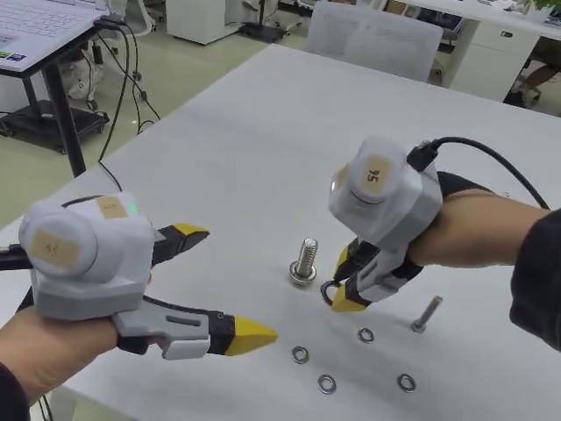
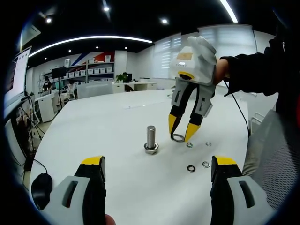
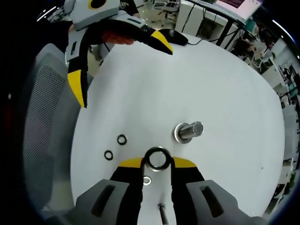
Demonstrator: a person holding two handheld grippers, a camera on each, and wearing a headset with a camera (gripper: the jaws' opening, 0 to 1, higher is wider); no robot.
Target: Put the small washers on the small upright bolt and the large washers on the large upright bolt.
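1. The right gripper (image 1: pixel 346 285) is clamped on a large washer (image 1: pixel 330 293), held between its yellow tips. It sits low, just beside the large upright bolt (image 1: pixel 304 260), and whether the washer touches the surface cannot be told.
2. The left gripper (image 1: pixel 219 282) hangs at the near-left corner with its jaws spread wide and nothing between them, apart from the bolt.
3. Four small washers (image 1: pixel 327 383) lie flat and scattered on the near side of both bolts.
4. The small bolt (image 1: pixel 426 314) stands to the right of the right gripper.
5. The white table (image 1: pixel 263 132) carries all of this.
6. A laptop (image 1: pixel 35 26) on a black stand (image 1: pixel 57 105) is at far left, with cables (image 1: pixel 123 96) hanging beside it.
7. A grey mesh chair (image 1: pixel 372 39) stands at the far edge.
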